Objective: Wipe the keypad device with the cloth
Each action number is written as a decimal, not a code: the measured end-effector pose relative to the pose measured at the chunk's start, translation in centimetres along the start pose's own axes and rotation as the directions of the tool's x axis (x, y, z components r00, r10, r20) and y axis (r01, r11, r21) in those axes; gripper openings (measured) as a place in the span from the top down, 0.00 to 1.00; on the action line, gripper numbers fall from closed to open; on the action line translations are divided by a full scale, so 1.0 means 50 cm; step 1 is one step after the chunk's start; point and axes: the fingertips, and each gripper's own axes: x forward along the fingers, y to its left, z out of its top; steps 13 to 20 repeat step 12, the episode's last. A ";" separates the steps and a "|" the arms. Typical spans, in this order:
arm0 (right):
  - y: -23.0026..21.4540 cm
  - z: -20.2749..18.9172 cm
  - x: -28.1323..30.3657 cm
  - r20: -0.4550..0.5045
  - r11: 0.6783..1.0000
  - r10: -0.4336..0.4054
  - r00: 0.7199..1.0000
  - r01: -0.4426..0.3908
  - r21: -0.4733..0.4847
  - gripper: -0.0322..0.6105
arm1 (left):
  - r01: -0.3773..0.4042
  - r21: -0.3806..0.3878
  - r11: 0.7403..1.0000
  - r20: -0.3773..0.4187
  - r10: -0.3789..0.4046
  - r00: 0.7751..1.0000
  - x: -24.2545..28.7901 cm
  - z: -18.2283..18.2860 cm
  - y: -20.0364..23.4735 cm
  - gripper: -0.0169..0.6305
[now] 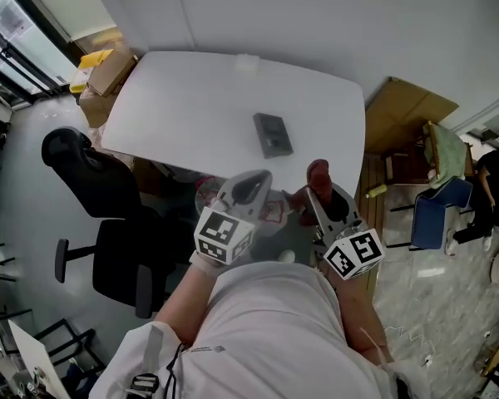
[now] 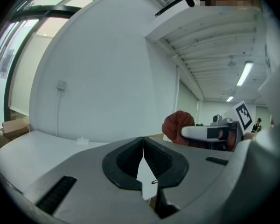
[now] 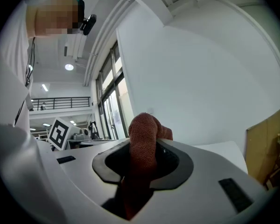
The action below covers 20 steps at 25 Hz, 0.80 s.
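The grey keypad device point(image 1: 272, 134) lies flat on the white table point(image 1: 191, 106), right of its middle. Both grippers are held close to my chest, off the table's near edge and short of the device. My right gripper point(image 1: 320, 193) is shut on a red-brown cloth point(image 1: 318, 173), which bulges up out of the jaws point(image 3: 143, 125). My left gripper point(image 1: 254, 183) is shut with nothing in it; its pads point(image 2: 151, 160) meet in a thin line. In the left gripper view the cloth point(image 2: 176, 124) and the right gripper point(image 2: 210, 133) show to the right. The device is hidden in both gripper views.
A black office chair point(image 1: 96, 189) stands left of me by the table. Cardboard boxes point(image 1: 108, 73) sit at the far left corner. A cardboard sheet point(image 1: 407, 110) and a blue chair point(image 1: 437, 210) are on the right. A small white object point(image 1: 247, 63) rests at the table's far edge.
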 end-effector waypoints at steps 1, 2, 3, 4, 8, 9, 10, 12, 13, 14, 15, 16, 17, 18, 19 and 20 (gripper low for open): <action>-0.006 0.004 -0.004 0.008 1.000 0.001 1.000 -0.001 0.004 0.76 | 0.005 0.005 1.000 0.002 -0.005 1.000 0.003 0.004 -0.006 0.96; -0.012 0.007 -0.008 0.014 1.000 0.001 1.000 -0.001 0.008 0.76 | 0.011 0.006 1.000 0.005 -0.011 1.000 0.006 0.007 -0.013 0.96; -0.018 0.010 -0.013 0.019 1.000 0.000 1.000 0.000 0.013 0.76 | 0.016 0.003 1.000 0.008 -0.016 1.000 0.009 0.009 -0.019 0.96; -0.024 0.012 -0.018 0.025 1.000 -0.001 1.000 0.001 0.022 0.76 | 0.021 -0.001 1.000 0.011 -0.021 1.000 0.010 0.012 -0.025 0.96; -0.040 0.022 -0.036 0.044 0.999 0.003 0.999 -0.005 0.053 0.76 | 0.045 -0.020 0.999 0.030 -0.045 0.999 0.015 0.023 -0.051 0.96; -0.044 0.026 -0.039 0.049 0.999 0.006 0.999 -0.009 0.053 0.76 | 0.053 -0.021 0.998 0.035 -0.052 0.998 0.019 0.026 -0.057 0.96; -0.048 0.029 -0.041 0.053 0.999 0.008 0.999 -0.011 0.052 0.76 | 0.059 -0.020 0.998 0.037 -0.058 0.998 0.023 0.028 -0.063 0.96; -0.057 0.035 -0.047 0.061 0.999 0.012 0.998 -0.015 0.047 0.76 | 0.067 -0.012 0.998 0.039 -0.066 0.997 0.033 0.031 -0.074 0.96; -0.057 0.035 -0.047 0.061 0.999 0.012 0.998 -0.015 0.047 0.76 | 0.067 -0.012 0.998 0.039 -0.066 0.997 0.033 0.031 -0.074 0.96; -0.057 0.035 -0.047 0.061 0.999 0.012 0.998 -0.015 0.047 0.76 | 0.067 -0.012 0.998 0.039 -0.066 0.997 0.033 0.031 -0.074 0.96; -0.057 0.035 -0.047 0.061 0.999 0.012 0.998 -0.015 0.047 0.76 | 0.067 -0.012 0.998 0.039 -0.066 0.997 0.033 0.031 -0.074 0.96; -0.057 0.035 -0.047 0.061 0.999 0.012 0.998 -0.015 0.047 0.76 | 0.067 -0.012 0.998 0.039 -0.066 0.997 0.033 0.031 -0.074 0.96; -0.057 0.035 -0.047 0.061 0.999 0.012 0.998 -0.015 0.047 0.76 | 0.067 -0.012 0.998 0.039 -0.066 0.997 0.033 0.031 -0.074 0.96; -0.057 0.035 -0.047 0.061 0.999 0.012 0.998 -0.015 0.047 0.76 | 0.067 -0.012 0.998 0.039 -0.066 0.997 0.033 0.031 -0.074 0.96; -0.057 0.035 -0.047 0.061 0.999 0.012 0.998 -0.015 0.047 0.76 | 0.067 -0.012 0.998 0.039 -0.066 0.997 0.033 0.031 -0.074 0.96; -0.057 0.035 -0.047 0.061 0.999 0.012 0.998 -0.015 0.047 0.76 | 0.067 -0.012 0.998 0.039 -0.066 0.997 0.033 0.031 -0.074 0.96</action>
